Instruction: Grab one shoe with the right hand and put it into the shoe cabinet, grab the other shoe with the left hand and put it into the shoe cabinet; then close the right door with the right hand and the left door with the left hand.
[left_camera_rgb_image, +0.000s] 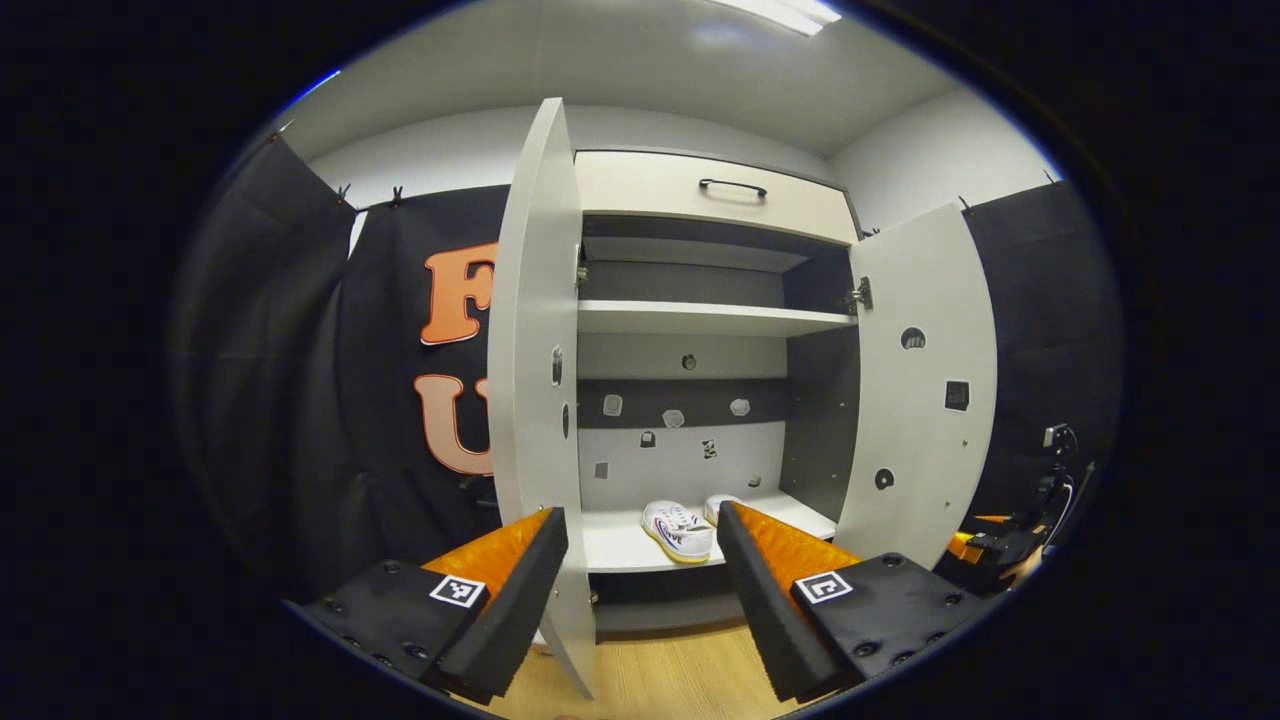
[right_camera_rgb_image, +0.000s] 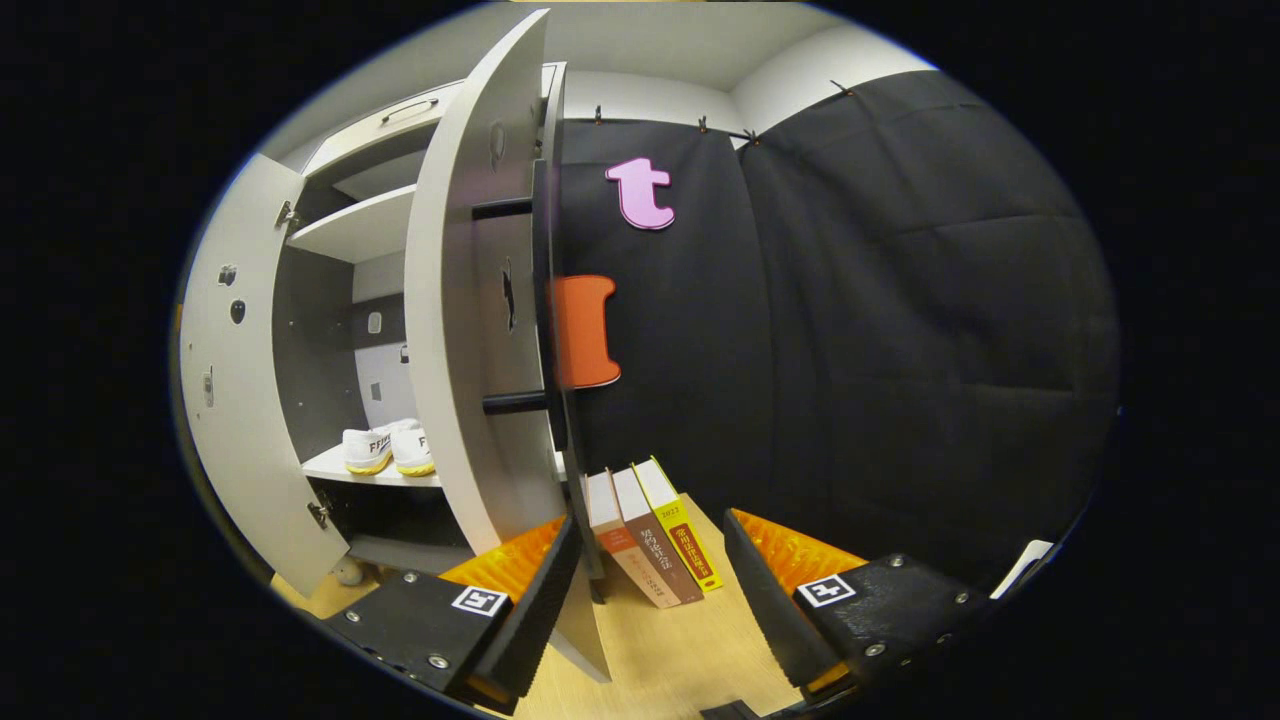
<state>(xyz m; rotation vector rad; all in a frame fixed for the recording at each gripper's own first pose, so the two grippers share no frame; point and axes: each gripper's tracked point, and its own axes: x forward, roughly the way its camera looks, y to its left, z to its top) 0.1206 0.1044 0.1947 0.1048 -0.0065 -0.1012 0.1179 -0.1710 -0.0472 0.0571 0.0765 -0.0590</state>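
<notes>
Left gripper view: second shoe (left_camera_rgb_image: 722, 503) half hidden | doors open

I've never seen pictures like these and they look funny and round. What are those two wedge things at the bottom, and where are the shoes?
Those wedges are the fingers of a two-finger grabbing tool. A person holds one in each hand, with a camera riding on each. The left gripper and the right gripper are both open, holding nothing. Ahead stands a shoe cabinet with its left door and right door open. Both white shoes sit on the bottom shelf. In the right gripper view, three books lean beside the cabinet.
</notes>
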